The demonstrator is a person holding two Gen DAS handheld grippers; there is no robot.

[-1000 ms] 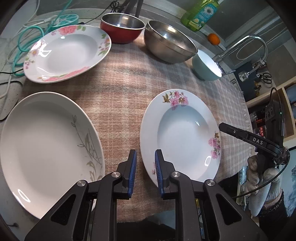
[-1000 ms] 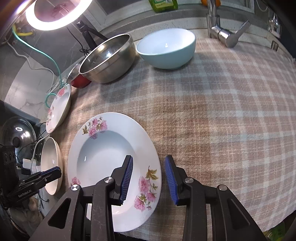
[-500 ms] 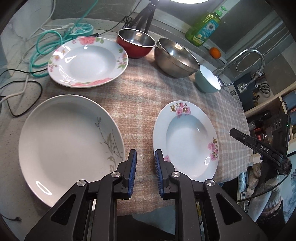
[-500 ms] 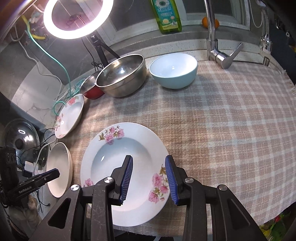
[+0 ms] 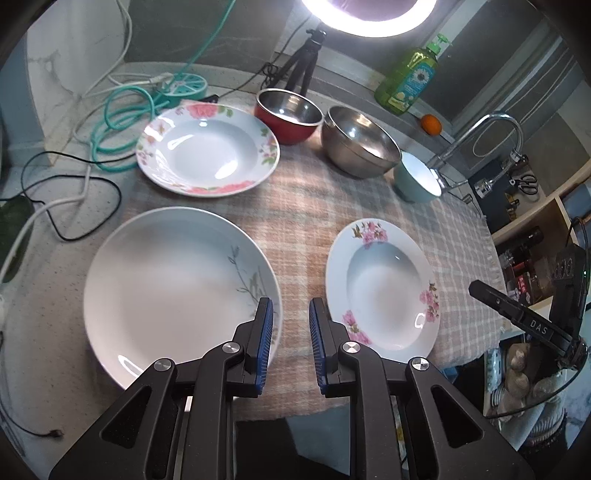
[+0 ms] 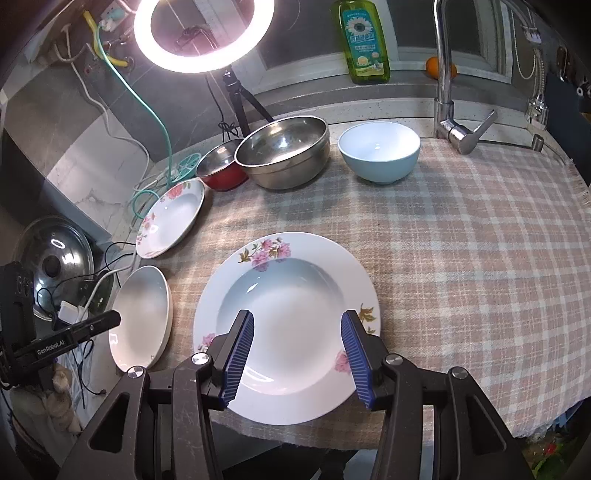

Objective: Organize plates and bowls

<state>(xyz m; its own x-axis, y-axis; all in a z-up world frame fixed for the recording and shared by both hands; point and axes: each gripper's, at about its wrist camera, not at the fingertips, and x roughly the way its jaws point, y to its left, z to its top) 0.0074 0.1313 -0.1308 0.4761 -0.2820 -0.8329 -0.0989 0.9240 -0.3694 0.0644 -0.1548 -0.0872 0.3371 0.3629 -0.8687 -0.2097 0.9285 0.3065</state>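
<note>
A white plate with pink flowers [image 6: 295, 317] lies on the checked cloth near the front edge; it also shows in the left wrist view [image 5: 384, 291]. My right gripper [image 6: 297, 321] hangs open and empty above it. My left gripper [image 5: 291, 306] is open and empty, above the cloth between that plate and a large white plate [image 5: 177, 291] with a grey sprig, which also shows in the right wrist view [image 6: 142, 317]. A second flowered plate [image 5: 207, 147], a red bowl [image 5: 288, 116], a steel bowl [image 5: 360, 146] and a light blue bowl [image 6: 378, 153] stand further back.
A ring light on a tripod [image 6: 203, 33], a green soap bottle [image 6: 364, 40] and an orange [image 6: 432, 66] are at the back. A tap [image 6: 448, 92] stands at the back right. Cables [image 5: 122, 107] lie at the left. A pot lid [image 6: 51, 266] is off the cloth's left.
Both grippers have pulled back and risen, so more of the table shows. My right gripper's jaws have spread wider. The dishes have not moved.
</note>
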